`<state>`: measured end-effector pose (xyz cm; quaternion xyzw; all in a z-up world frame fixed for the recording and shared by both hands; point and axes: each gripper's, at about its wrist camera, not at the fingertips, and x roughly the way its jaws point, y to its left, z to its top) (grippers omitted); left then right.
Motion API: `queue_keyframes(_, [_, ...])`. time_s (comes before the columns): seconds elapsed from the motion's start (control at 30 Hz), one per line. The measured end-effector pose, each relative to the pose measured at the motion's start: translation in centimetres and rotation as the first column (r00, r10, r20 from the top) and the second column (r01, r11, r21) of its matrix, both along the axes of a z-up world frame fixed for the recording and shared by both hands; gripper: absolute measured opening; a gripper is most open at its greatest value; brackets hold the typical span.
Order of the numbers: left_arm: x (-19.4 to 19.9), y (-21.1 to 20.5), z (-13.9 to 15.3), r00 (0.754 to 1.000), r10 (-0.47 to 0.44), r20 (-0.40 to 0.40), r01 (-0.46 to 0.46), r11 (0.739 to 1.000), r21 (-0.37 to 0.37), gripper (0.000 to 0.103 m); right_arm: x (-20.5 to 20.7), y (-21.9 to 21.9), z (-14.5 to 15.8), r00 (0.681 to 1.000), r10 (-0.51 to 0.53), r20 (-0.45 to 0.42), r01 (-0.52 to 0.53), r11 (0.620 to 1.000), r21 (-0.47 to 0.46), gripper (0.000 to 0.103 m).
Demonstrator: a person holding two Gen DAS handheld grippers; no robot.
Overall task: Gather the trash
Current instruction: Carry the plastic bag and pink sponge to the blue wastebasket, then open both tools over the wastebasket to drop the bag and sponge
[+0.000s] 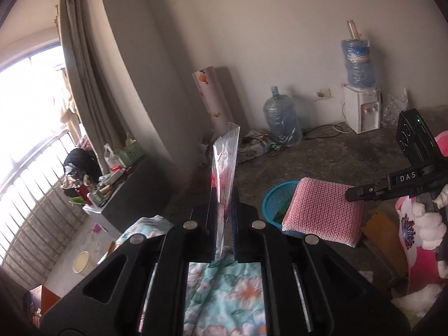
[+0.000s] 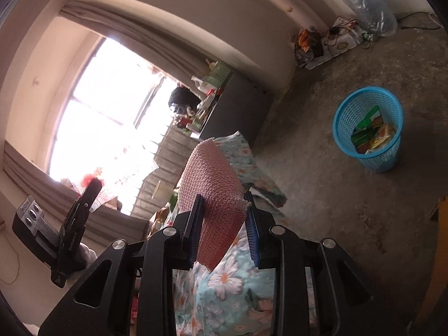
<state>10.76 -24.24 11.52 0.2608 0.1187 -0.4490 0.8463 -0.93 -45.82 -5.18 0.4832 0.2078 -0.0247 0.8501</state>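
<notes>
- The left gripper (image 1: 224,218) had its jaws pressed almost together on a thin, crinkly clear plastic wrapper (image 1: 225,173) with red print, which stood upright between the pads, high above the bedding.
- The right gripper (image 2: 224,224) pinched a pink bubble-textured pad (image 2: 215,193), a flat, soft rectangle with a dimpled surface; its fingers (image 2: 253,224) stood partly apart, closed on its near edge.
- In the left wrist view that pad (image 1: 322,210) hung in front of the blue mesh bin (image 1: 273,198) and hid most of its rim, with the right gripper (image 1: 361,191) reaching in from the right.
- In the right wrist view the bin (image 2: 366,128), round, perforated plastic, stood on the bare floor to the far right, well apart from both grippers, with green and yellow packets (image 2: 369,134) already inside.
- A floral quilt (image 1: 224,294), pale blue with white and orange blossoms, lay rumpled below both grippers, between them and the floor.
- The floor (image 2: 350,210) was rough, mottled grey concrete.
- Against the far wall stood a rolled printed sheet (image 1: 211,98), a wrapped water jug (image 1: 282,120) among tangled cables, and a white dispenser (image 1: 361,109) bearing a blue jug.
- At the left, a dark cabinet (image 1: 140,187) cluttered with small items stood beside a beige curtain (image 1: 81,64) and a barred window (image 1: 28,98).
- A pink plush toy (image 1: 425,224) crowded the right edge of the left wrist view.
</notes>
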Motion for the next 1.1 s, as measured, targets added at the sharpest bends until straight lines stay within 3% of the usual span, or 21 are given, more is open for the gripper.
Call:
queue_keyframes(0.2, [1.7,-9.2,-1.6,0.986,-0.098,-0.135,0.105,0.993,0.046,0.007,-3.2,-4.6,-2.1,0.984,-0.176,-0.034,0.176,0.984,0.009,0.028])
queue_keyframes(0.37, [4.2,-17.3,-4.5,0.94,-0.14,-0.313,0.17,0.983,0.071,0.007,-3.9,-8.6,-4.0,0.942,-0.325,-0.079,0.326,0.945,-0.003,0.028])
queue_keyframes(0.47, [6.7,-21.7,-7.7,0.883,-0.108,-0.457,0.177,0.978,0.112,0.007,-3.9,-11.2,-5.4,0.908,-0.4,-0.125,0.4,0.916,-0.03,0.028])
queue_keyframes(0.53, [8.6,-23.8,-10.4,0.836,-0.07,-0.544,0.17,0.976,0.137,0.007,-3.2,-13.0,-6.6,0.889,-0.43,-0.155,0.43,0.902,-0.039,0.028])
queue_keyframes(0.57, [9.8,-25.4,-12.1,0.801,-0.043,-0.597,0.171,0.972,0.16,0.007,-2.6,-13.8,-7.3,0.879,-0.443,-0.177,0.441,0.896,-0.054,0.028])
queue_keyframes(0.7, [13.1,-29.5,-17.7,0.713,0.06,-0.699,0.147,0.961,0.233,0.007,1.2,-16.8,-10.0,0.858,-0.442,-0.264,0.442,0.895,-0.062,0.028])
queue_keyframes(0.8, [15.2,-31.8,-21.5,0.668,0.125,-0.733,0.129,0.951,0.28,0.007,4.6,-18.7,-11.9,0.85,-0.424,-0.313,0.424,0.903,-0.074,0.028])
queue_keyframes(0.93, [17.5,-34.4,-24.8,0.646,0.17,-0.744,0.09,0.951,0.296,0.008,8.5,-21.4,-14.2,0.833,-0.417,-0.364,0.42,0.904,-0.075,0.03])
queue_keyframes(0.97, [18.2,-35.0,-25.7,0.636,0.191,-0.748,0.072,0.95,0.303,0.017,9.2,-22.1,-14.9,0.826,-0.421,-0.375,0.426,0.902,-0.074,0.032])
queue_keyframes(1.0, [18.9,-35.6,-26.7,0.636,0.223,-0.739,0.046,0.945,0.325,0.035,10.1,-22.9,-15.8,0.82,-0.428,-0.379,0.432,0.898,-0.082,0.034])
queue_keyframes(1.07, [19.8,-36.1,-28.0,0.649,0.3,-0.699,-0.039,0.931,0.363,0.06,11.3,-24.1,-17.8,0.79,-0.44,-0.426,0.448,0.89,-0.089,0.059])
queue_keyframes(1.1, [20.3,-36.3,-28.6,0.647,0.317,-0.694,-0.067,0.93,0.363,0.06,11.4,-24.2,-18.6,0.781,-0.44,-0.443,0.454,0.887,-0.079,0.059])
